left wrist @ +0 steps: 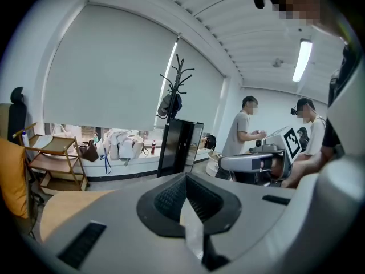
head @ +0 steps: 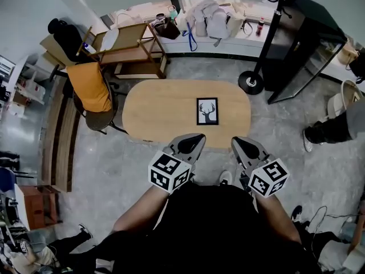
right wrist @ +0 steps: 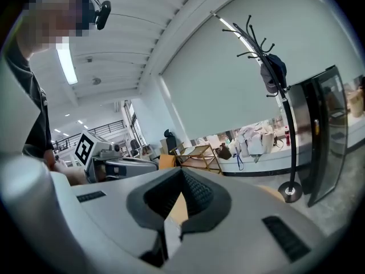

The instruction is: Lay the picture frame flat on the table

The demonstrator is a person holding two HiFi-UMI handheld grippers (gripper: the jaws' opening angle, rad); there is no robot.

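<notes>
Picture frame with a stag print sits out on the oval table, ahead of both grippers and well apart from them, its long side running away from me. It looks face up, though I cannot rule out a backward lean. I hold the left gripper and right gripper pressed together and empty at the table's near edge, and I judge the left a shade nearer the frame.
</notes>
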